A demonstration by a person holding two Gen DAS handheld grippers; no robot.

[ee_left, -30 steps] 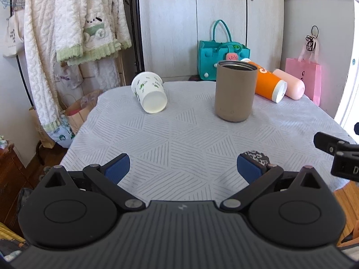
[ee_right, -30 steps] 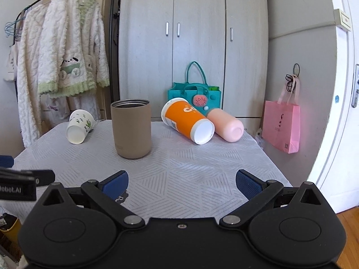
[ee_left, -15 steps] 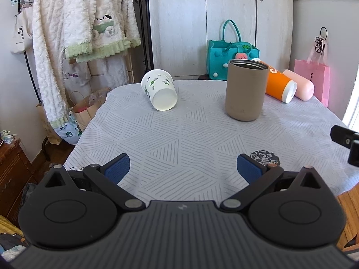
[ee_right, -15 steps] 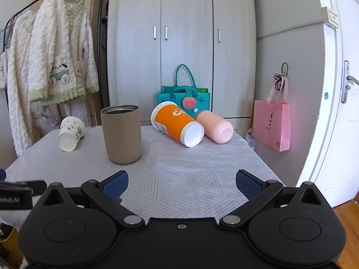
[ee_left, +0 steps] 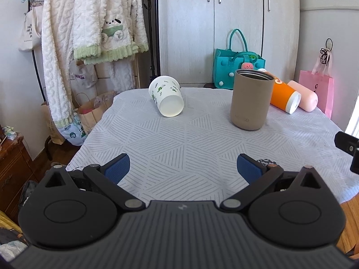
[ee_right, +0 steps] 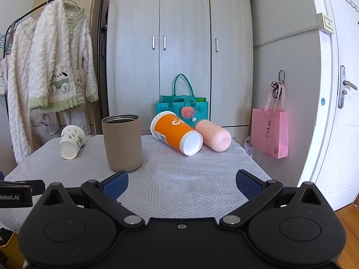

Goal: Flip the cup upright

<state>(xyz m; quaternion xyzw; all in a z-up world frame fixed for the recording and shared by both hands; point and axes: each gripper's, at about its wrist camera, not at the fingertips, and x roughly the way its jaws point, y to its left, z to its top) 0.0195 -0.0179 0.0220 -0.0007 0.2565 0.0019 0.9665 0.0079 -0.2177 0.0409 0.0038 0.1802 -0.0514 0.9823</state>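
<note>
A white cup with green print (ee_left: 167,98) lies on its side at the far left of the table, its base toward me; it also shows in the right wrist view (ee_right: 71,141). An orange cup (ee_right: 176,132) and a pink cup (ee_right: 213,137) lie on their sides at the far right, also seen in the left wrist view: orange cup (ee_left: 283,95), pink cup (ee_left: 303,98). A tan tumbler (ee_left: 250,102) stands upright, also in the right wrist view (ee_right: 122,142). My left gripper (ee_left: 182,169) and right gripper (ee_right: 181,183) are open and empty over the near table edge.
A grey patterned tablecloth (ee_left: 190,139) covers the table. A teal bag (ee_right: 182,109), a pink bag (ee_right: 269,132) and a wardrobe (ee_right: 179,44) stand behind it. Robes (ee_left: 89,27) hang on a rack at the left. A small dark patterned disc (ee_left: 265,161) lies near my left gripper's right finger.
Both grippers have drawn back and risen a little from the table. The cups have not moved.
</note>
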